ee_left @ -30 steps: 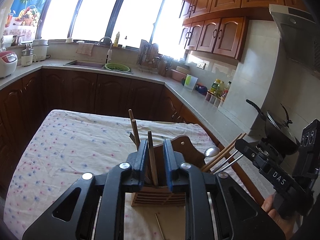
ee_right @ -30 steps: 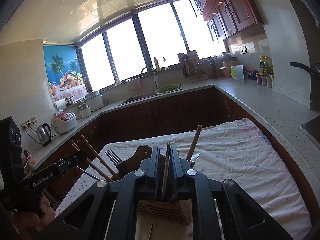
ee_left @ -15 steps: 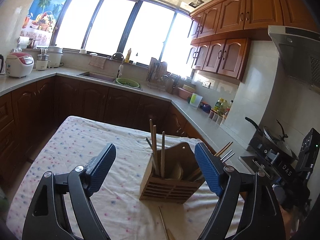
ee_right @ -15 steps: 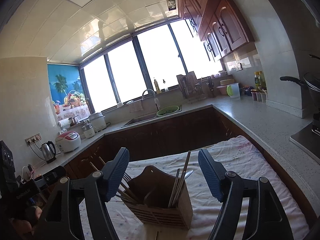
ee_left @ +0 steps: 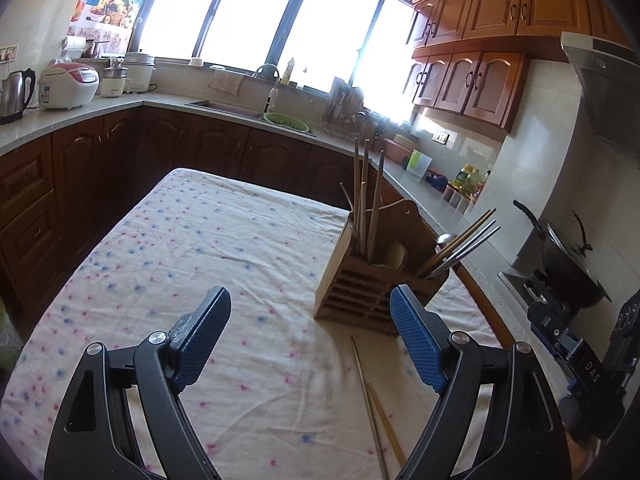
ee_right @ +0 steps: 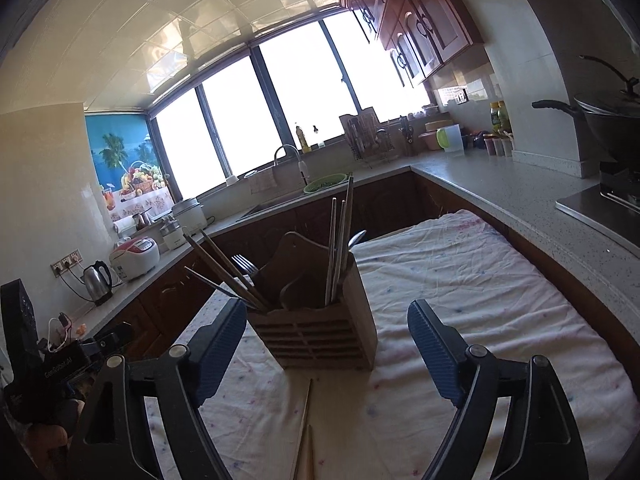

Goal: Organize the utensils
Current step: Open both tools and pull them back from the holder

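I have both grippers empty, jaws spread wide: the left gripper point(ee_left: 310, 340) and the right gripper point(ee_right: 328, 340) each hang above the flowered white tablecloth point(ee_left: 180, 248), short of the slatted wooden utensil holder point(ee_left: 372, 292).

The holder stands upright on the cloth. Its compartments carry wooden chopsticks point(ee_left: 366, 196), metal chopsticks point(ee_left: 468, 242), a spoon and a fork point(ee_right: 244, 262). Two loose wooden chopsticks point(ee_left: 374, 400) lie flat on the cloth just in front of the holder, apparently still to be stowed.

Risks, as I judge them:
- The loose sticks are thin and lie flat on soft fabric; a pinch could snag the cloth or roll a stick away.
- They lie side by side, so I could lift one and flick the other.
- The holder looks light and tall; a stick pushed in at an angle, or a finger brushing the standing sticks, could tip or slide it.

Limits of view:
- The near ends of the loose sticks run off the bottom of both views.
- I cannot count the holder's compartments or see inside them.
- The window glare washes out the far counter.
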Demonstrator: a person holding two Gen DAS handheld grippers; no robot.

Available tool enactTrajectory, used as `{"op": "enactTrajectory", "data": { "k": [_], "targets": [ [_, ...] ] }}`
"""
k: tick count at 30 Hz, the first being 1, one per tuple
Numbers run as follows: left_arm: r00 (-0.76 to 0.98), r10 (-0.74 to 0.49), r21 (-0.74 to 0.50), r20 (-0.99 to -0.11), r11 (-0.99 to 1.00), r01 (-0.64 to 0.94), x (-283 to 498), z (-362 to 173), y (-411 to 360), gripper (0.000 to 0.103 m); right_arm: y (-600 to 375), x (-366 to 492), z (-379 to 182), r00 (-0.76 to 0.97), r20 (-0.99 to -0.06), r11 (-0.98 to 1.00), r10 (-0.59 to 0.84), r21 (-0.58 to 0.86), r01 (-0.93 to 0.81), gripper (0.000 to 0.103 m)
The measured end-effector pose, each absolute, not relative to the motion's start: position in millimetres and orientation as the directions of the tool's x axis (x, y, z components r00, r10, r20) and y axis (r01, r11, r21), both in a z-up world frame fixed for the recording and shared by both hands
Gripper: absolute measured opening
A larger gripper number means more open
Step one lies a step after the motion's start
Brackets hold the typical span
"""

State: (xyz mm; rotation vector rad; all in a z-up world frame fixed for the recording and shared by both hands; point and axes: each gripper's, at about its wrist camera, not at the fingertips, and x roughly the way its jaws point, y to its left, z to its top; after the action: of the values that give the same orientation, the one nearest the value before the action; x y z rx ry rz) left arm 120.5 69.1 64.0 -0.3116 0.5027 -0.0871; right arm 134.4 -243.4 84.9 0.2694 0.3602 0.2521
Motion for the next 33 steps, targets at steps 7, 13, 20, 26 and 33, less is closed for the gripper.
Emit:
{"op": "enactTrajectory", "data": {
  "k": [7, 13, 20, 26, 33],
  "targets": [
    [0.867, -0.132, -0.261, -0.481, 0.965, 0.002, 96.8, 50.6, 61.9, 0.084, -243.3, 102.9, 56.5, 0.890, -0.349, 0.936, 0.293, 0.295, -0.192, 0.086],
    [0.870, -0.113, -0.215, -0.479, 0.977, 0.009, 75.7, 47.5, 55.9, 0.084, -249.2, 88.1, 51.6, 0.888, -0.359, 0.937, 0.288, 0.297, -0.184, 0.086],
    [0.903, -0.091, -0.176, -0.421, 0.984, 0.017, 50.7, 56.6, 51.0, 0.097, -254.0, 66.6, 67.6, 0.911, -0.300, 0.938, 0.282, 0.286, -0.196, 0.088],
    [0.937, -0.022, -0.108, -0.350, 0.994, -0.017, 30.1, 52.1, 43.6, 0.103, -244.4, 33.3, 77.0, 0.967, -0.162, 0.975, 0.198, 0.138, -0.177, 0.103],
    [0.929, 0.005, -0.109, -0.371, 0.993, -0.049, 24.5, 29.5, 44.6, 0.103, -238.5, 32.0, 47.6, 0.961, -0.215, 0.984, 0.173, 0.068, -0.162, 0.103]
  ]
}}
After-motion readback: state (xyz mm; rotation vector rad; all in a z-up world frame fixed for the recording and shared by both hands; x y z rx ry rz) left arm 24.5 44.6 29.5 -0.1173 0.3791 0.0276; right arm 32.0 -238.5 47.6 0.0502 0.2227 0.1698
